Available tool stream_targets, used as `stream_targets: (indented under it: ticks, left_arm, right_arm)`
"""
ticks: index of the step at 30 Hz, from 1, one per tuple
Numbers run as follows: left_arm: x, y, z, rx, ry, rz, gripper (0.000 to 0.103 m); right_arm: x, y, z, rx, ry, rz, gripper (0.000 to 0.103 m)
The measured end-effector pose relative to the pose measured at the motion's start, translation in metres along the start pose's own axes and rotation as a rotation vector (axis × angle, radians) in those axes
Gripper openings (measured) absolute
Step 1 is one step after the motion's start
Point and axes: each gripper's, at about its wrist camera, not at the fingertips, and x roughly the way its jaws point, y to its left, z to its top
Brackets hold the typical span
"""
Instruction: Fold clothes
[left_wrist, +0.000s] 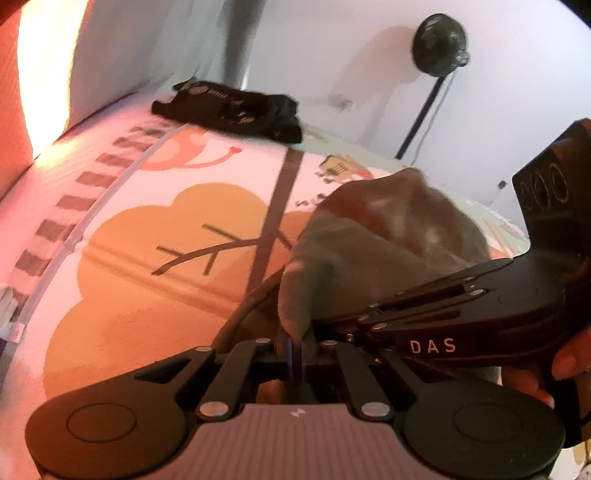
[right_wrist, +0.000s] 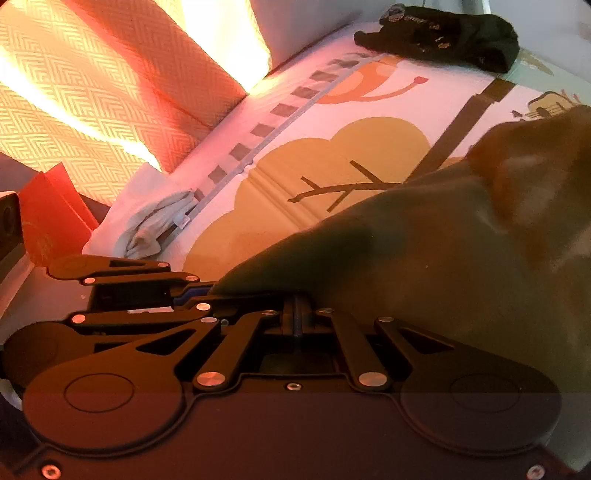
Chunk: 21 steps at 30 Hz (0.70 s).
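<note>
An olive-brown garment (left_wrist: 388, 240) lies bunched on the printed bed sheet (left_wrist: 147, 258). My left gripper (left_wrist: 295, 349) is shut on a pinch of its near edge, and the cloth rises in a peak from the jaws. My right gripper (left_wrist: 325, 330) reaches in from the right, its tips right beside the left ones at the same edge. In the right wrist view the garment (right_wrist: 424, 258) fills the right side. There my right gripper (right_wrist: 295, 314) is shut where the cloth's edge meets its tips, and my left gripper (right_wrist: 195, 291) lies close on the left.
A folded black garment (left_wrist: 236, 110) (right_wrist: 443, 33) sits at the far end of the bed. An orange patterned cushion (right_wrist: 92, 92) and a crumpled white cloth (right_wrist: 155, 225) lie along the left edge. A dark fan (left_wrist: 439, 44) stands by the wall. A hand (left_wrist: 569, 363) holds the right gripper.
</note>
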Motion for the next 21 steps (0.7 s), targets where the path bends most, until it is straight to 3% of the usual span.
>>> stream_targets:
  ticks: [7, 13, 16, 19, 21]
  left_arm:
    - [0.042, 0.019, -0.014, 0.008, 0.053, 0.043, 0.004]
    - [0.057, 0.042, -0.019, -0.054, 0.072, 0.005, 0.006]
    - [0.047, 0.041, -0.014, -0.049, 0.052, 0.014, 0.015]
    - [0.027, 0.035, -0.007, -0.011, 0.001, 0.024, 0.017]
    - [0.008, 0.028, -0.001, 0.016, -0.056, 0.025, 0.021]
  right_arm:
    - [0.044, -0.013, -0.007, 0.042, 0.038, -0.065, 0.004]
    - [0.063, -0.008, -0.008, 0.004, 0.044, -0.142, 0.004]
    - [0.062, -0.006, -0.008, 0.001, 0.03, -0.153, 0.002]
    - [0.046, -0.005, -0.009, 0.014, -0.014, -0.135, 0.003]
    - [0.025, -0.004, -0.01, 0.037, -0.076, -0.114, 0.011]
